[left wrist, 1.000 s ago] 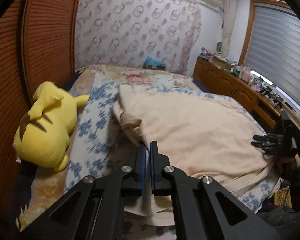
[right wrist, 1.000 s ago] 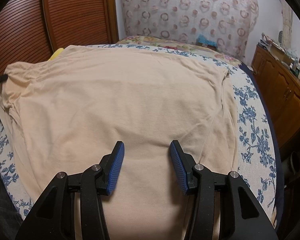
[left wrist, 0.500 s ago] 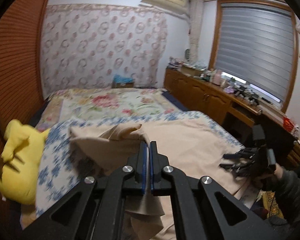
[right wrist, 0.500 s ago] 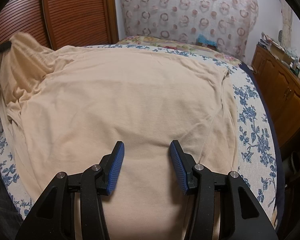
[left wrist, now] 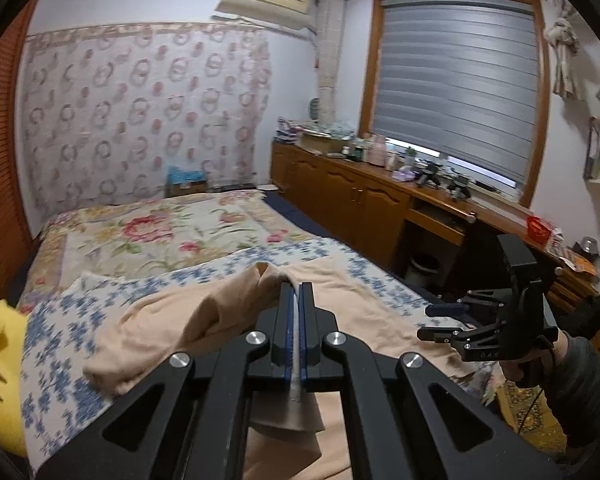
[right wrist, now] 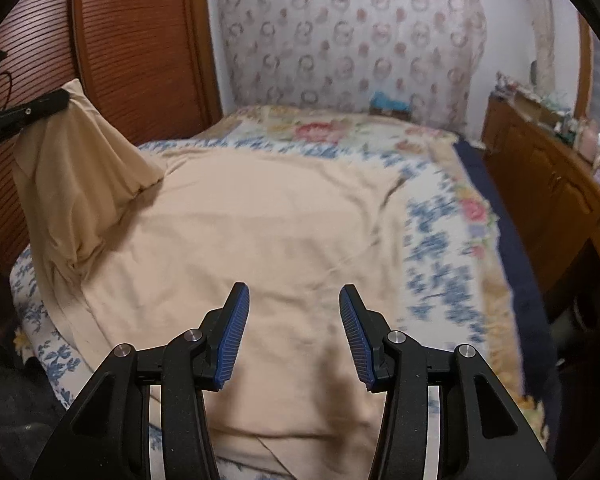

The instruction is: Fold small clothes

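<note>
Left wrist view had the left gripper (left wrist: 297, 300) clamped on the beige shirt's (right wrist: 260, 216) edge, lifted off the bed (right wrist: 440, 240); right gripper (right wrist: 294, 334) hovered near, jaws apart, empty.

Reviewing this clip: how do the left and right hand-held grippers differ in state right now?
The left hand-held gripper is shut on a corner of the beige garment, lifting it off the floral bedspread; the right hand-held gripper is open with nothing between its jaws. The left one carries hanging cloth; the right one hovers above the flat part of the garment. Both have black frames and blue ribbed pads.
</note>
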Available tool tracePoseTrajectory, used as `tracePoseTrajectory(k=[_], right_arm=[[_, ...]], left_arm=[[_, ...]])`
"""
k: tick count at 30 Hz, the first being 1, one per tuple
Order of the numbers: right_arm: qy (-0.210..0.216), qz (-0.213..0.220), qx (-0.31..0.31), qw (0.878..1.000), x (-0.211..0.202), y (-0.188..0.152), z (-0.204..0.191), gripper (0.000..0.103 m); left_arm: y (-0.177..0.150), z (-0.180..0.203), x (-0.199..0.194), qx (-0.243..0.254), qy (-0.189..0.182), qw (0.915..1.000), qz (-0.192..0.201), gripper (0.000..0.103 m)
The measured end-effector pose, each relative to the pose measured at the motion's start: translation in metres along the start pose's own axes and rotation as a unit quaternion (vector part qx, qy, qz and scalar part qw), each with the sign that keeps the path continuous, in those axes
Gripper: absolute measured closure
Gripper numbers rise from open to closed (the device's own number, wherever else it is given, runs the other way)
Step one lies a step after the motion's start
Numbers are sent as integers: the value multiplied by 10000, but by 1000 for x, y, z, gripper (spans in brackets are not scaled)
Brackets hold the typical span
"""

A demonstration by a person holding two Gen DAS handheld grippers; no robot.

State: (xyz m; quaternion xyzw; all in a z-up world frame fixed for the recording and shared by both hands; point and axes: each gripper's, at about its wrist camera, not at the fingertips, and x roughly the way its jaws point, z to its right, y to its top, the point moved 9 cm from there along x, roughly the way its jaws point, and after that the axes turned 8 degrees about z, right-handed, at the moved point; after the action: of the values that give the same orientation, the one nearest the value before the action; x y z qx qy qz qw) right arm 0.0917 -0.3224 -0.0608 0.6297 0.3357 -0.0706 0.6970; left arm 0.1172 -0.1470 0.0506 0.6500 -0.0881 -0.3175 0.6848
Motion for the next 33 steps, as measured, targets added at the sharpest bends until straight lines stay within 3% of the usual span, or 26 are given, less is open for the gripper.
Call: tracePoseTrajectory(k=[8, 14, 16, 17, 19, 22, 33], right_arm=[[-438, 386, 132, 9982, -36, 19, 35, 55], [-517, 461, 217, 9974, -45, 20, 47, 55], [-516, 461, 217, 9974, -45, 20, 48, 55], [-515, 460, 220, 9974, -45, 20, 48, 55], [-508, 448, 218, 9975, -44, 19, 49, 55], [-487, 420, 216, 9977, -43, 17, 47, 55], [-196, 256, 82, 9994, -4, 22, 27, 55]], left_arm=[[20, 64, 35, 155, -711, 9971, -232, 103], [22, 98, 54, 251, -1032, 9931, -487, 103], [21, 108, 51, 404, -1166, 9912, -489, 97], [20, 108, 50, 453, -1133, 9913, -495, 94], [17, 107, 47, 567, -994, 9922, -489, 77], [13, 91, 43, 555, -713, 9946, -505, 71], [-19, -17, 11, 190, 371, 9980, -468, 64]])
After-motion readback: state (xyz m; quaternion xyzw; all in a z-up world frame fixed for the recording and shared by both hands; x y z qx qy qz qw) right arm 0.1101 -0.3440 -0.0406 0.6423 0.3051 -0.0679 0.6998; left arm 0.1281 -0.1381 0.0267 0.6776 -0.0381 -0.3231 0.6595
